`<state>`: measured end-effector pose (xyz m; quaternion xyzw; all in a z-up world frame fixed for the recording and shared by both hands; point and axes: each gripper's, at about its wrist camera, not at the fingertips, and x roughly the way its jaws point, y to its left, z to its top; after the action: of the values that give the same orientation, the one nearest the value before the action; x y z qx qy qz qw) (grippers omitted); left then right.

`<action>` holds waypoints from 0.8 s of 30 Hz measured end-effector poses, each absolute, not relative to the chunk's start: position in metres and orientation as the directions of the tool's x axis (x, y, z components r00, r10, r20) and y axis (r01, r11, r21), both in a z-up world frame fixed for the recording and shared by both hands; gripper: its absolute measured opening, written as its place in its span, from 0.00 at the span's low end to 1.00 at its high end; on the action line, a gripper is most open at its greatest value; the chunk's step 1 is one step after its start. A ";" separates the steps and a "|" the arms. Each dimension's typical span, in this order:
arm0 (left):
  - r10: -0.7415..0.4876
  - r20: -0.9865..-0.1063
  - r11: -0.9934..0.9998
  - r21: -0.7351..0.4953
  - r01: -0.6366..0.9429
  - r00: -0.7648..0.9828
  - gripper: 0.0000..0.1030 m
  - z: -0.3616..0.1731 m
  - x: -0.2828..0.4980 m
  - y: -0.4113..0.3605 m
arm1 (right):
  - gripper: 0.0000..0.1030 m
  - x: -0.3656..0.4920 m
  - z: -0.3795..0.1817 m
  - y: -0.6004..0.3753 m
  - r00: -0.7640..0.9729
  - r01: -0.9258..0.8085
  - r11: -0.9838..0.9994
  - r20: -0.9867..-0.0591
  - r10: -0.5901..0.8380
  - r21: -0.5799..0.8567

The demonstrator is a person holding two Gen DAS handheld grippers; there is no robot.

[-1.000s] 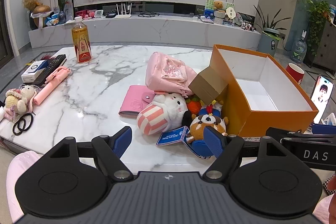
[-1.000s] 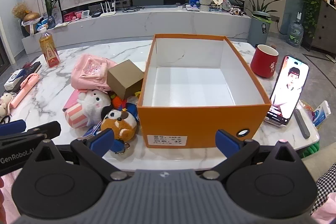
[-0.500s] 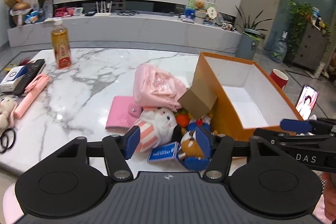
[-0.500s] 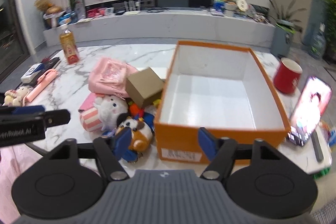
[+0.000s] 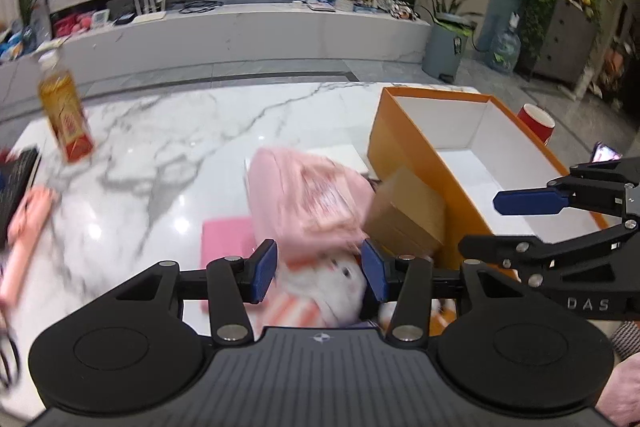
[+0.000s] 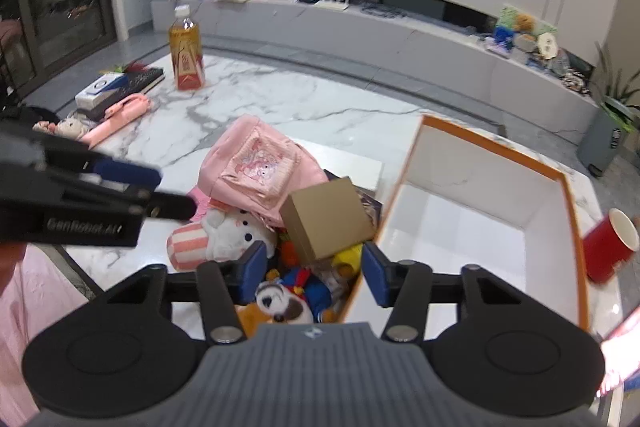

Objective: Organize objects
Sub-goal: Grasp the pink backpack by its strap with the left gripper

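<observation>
Hovering at six o'clock, my left gripper gaped empty around the soft, light bunny; belly looked best to squeeze.

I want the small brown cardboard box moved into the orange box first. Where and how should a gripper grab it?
Grip the brown cardboard box across its two flat side faces, coming from above. It lies tilted on the toy pile, leaning by the orange box wall, so its top and sides are exposed while its underside is buried. The open right gripper is probably nearest.
</observation>
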<state>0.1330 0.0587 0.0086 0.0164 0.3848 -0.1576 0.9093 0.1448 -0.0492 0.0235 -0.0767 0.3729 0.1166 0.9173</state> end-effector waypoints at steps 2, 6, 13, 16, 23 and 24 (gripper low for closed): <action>-0.290 -0.712 0.937 -0.073 0.343 0.639 0.54 0.012 0.150 0.058 | 0.50 0.164 0.021 -0.046 0.675 -0.286 0.957 -0.718 0.168 -0.045; -0.292 -0.736 0.866 0.067 0.495 0.611 0.55 0.018 0.181 0.042 | 0.47 0.198 0.018 -0.040 0.646 -0.306 0.951 -0.744 0.173 -0.045; -0.245 -0.853 0.613 0.232 0.755 0.462 0.58 0.007 0.224 0.004 | 0.41 0.245 0.011 -0.037 0.586 -0.359 0.933 -0.787 0.193 -0.039; -0.236 -0.905 0.555 0.174 0.814 0.354 0.61 -0.003 0.244 0.000 | 0.38 0.254 0.005 -0.038 0.571 -0.368 0.929 -0.798 0.193 -0.039; -0.212 -0.966 0.476 0.031 0.879 0.149 0.69 -0.017 0.286 -0.010 | 0.38 0.263 0.000 -0.043 0.559 -0.368 0.930 -0.802 0.211 -0.012; -0.201 -0.973 0.491 0.000 0.871 0.113 0.69 -0.019 0.291 -0.010 | 0.38 0.263 -0.001 -0.043 0.556 -0.369 0.929 -0.803 0.213 -0.009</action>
<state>0.2907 -0.0099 -0.0194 0.3126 0.5355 -0.3958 0.6774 0.2632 -0.0430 -0.0009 -0.0886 0.4409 0.1659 0.8776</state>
